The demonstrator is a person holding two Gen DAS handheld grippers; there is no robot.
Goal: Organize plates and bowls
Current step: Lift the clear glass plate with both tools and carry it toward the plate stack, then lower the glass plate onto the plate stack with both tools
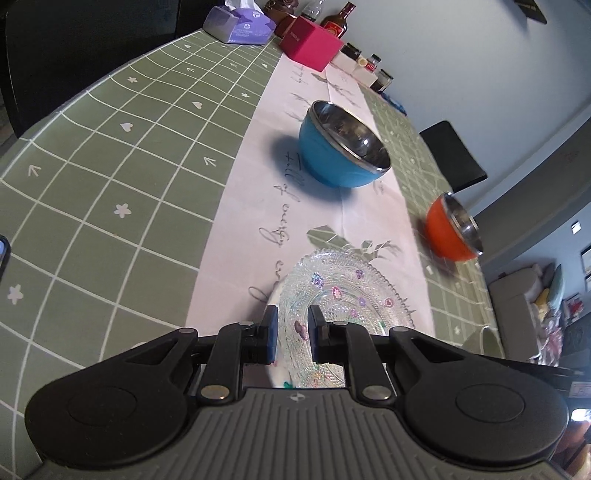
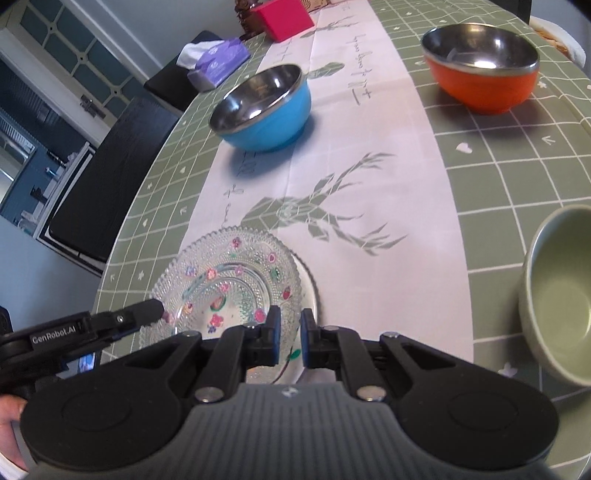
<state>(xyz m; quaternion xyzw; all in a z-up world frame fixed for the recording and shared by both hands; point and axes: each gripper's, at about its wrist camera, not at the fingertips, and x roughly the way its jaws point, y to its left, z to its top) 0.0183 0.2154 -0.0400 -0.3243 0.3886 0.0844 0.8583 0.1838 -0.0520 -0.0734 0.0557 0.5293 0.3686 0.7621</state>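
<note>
Left wrist view: your left gripper [image 1: 292, 334] straddles the near rim of the glass plate [image 1: 343, 291], one blue pad on each side; the gap is narrow, but you cannot tell from either view whether the pads press the glass.
Right wrist view: your right gripper [image 2: 290, 338] sits low over the near edge of the same glass plate [image 2: 236, 280], fingers set narrowly apart with plate showing through the gap; contact cannot be told.
Plate position: it lies at the near end of the white table runner [image 2: 354, 147], partly on the green checked tablecloth [image 1: 110, 166].
Blue bowl [image 1: 341, 146]: upright on the runner, straight beyond the plate, well apart from it.
Orange bowl [image 2: 482, 66]: upright on the green cloth, beside the runner's far right edge.
Green bowl [image 2: 557, 291]: tilted in view, near your right gripper on the right, apart from the plate.
Far end clutter: pink box [image 1: 310, 42], purple tissue pack [image 1: 240, 24], bottle [image 1: 338, 20] and small jars [image 1: 373, 68] along the wall side.
Obstruction: the left gripper's finger [image 2: 147, 310] reaches the plate's left rim in the right wrist view.
</note>
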